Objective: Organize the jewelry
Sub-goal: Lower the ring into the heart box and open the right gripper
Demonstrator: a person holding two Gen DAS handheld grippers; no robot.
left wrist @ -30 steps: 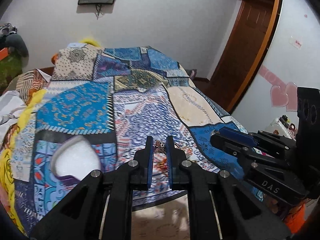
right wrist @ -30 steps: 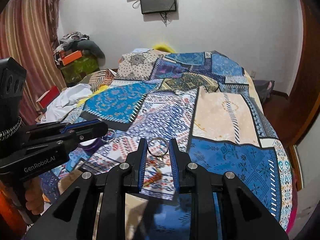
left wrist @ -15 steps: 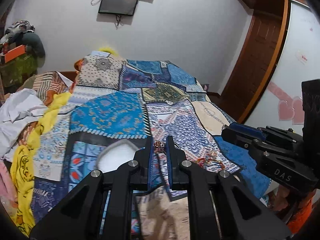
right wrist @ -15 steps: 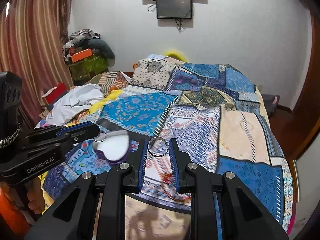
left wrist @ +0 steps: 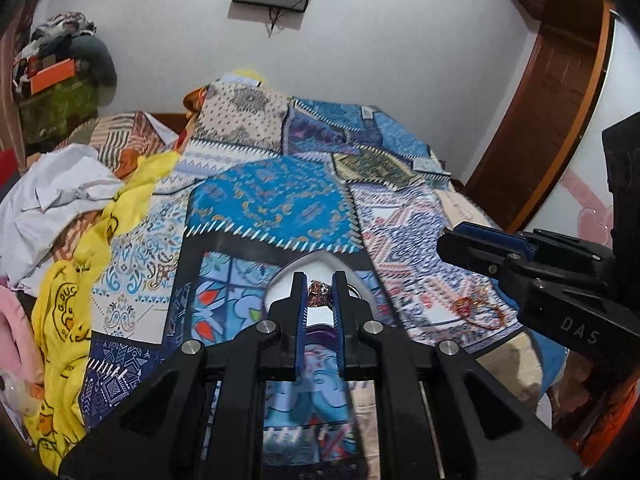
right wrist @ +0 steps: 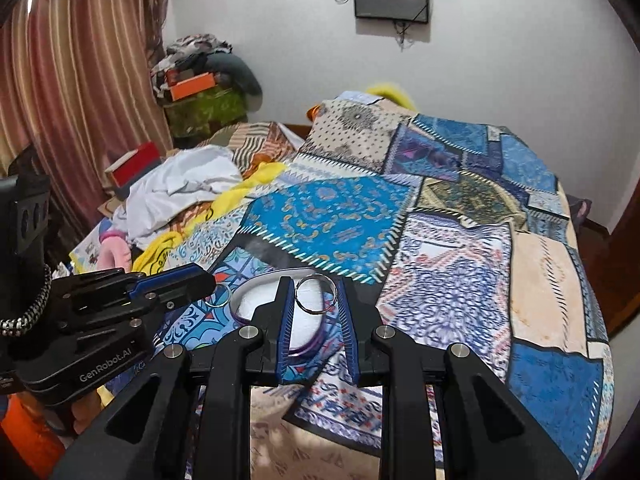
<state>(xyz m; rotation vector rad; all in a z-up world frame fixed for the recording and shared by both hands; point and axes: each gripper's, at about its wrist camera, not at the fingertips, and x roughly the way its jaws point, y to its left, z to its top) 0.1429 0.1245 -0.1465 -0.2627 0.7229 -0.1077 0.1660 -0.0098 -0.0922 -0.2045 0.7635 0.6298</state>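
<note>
A blue, cream and black patchwork quilt (right wrist: 460, 272) bears a white, purple-rimmed dish (right wrist: 256, 304) beside yellow cloth (left wrist: 100, 240).

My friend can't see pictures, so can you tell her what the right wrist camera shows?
The right gripper pinches a silver ring between its blue-padded fingers, above a white heart-shaped dish with a purple rim on a blue patchwork bedspread. The left gripper reaches in from the left holding another ring.
</note>
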